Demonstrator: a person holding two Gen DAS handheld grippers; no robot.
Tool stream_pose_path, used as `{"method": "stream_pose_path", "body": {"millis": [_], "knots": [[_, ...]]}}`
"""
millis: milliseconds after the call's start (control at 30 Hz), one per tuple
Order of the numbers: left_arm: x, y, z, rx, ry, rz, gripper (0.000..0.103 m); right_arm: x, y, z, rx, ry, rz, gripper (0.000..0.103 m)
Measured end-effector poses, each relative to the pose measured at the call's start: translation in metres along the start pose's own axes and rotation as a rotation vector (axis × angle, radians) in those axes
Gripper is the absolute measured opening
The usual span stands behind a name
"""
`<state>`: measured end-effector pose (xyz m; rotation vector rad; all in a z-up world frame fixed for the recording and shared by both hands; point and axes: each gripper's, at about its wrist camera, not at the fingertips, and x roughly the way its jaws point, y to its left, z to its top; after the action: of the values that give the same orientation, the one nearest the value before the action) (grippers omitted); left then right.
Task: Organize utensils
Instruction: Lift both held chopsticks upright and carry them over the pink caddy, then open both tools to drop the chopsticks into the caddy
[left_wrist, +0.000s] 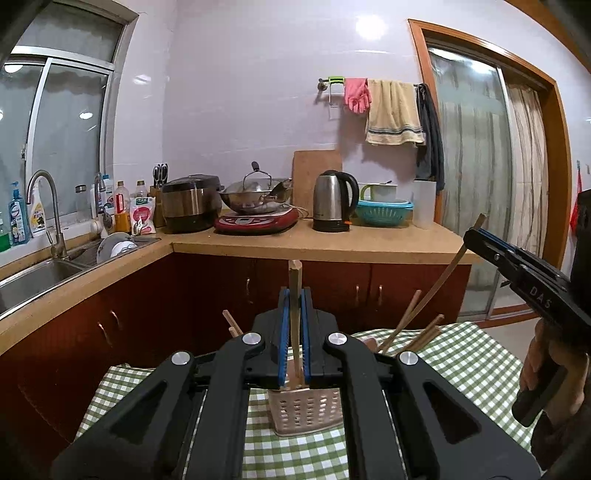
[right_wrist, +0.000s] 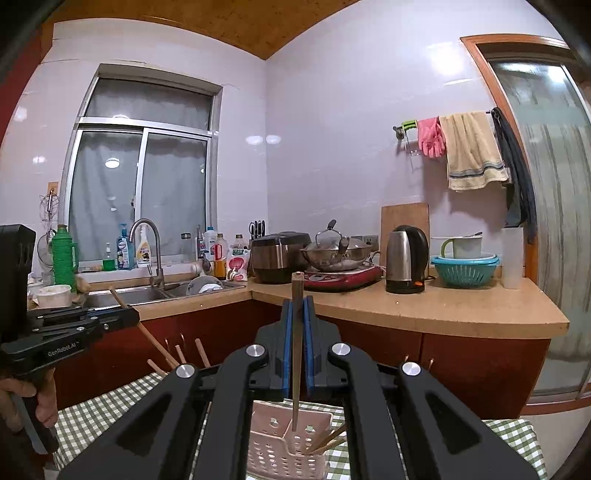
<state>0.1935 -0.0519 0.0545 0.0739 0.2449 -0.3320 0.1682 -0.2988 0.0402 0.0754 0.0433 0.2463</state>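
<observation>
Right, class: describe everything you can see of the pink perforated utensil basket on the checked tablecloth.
The utensil basket is pale pink, plastic by the look of it, with walls pierced by rows of small holes. A partition divides it into compartments. It stands upright on the green-and-white checked tablecloth, below both grippers. Several wooden chopsticks lean inside one compartment, tips down. The chopstick held by the right gripper hangs above the basket, its tip at the rim; whether it touches is unclear.

Left gripper (left_wrist: 294, 295) jaws tight around upright chopstick (left_wrist: 294, 317) above basket (left_wrist: 305, 413)
</observation>
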Motion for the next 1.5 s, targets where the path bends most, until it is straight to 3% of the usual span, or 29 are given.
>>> {"method": "stream_pose_path", "body": {"millis": [867, 1500], "knots": [[0.08, 0.014, -0.055, -0.066, 0.144, 0.015, 0.006, 0.059, -0.012, -0.059, 0.046, 0.177, -0.008, 0.006], [0.086, 0.01, -0.066, -0.051, 0.14, 0.003, 0.006, 0.069, -0.006, -0.069, 0.032, 0.222, -0.021, 0.007]]}}
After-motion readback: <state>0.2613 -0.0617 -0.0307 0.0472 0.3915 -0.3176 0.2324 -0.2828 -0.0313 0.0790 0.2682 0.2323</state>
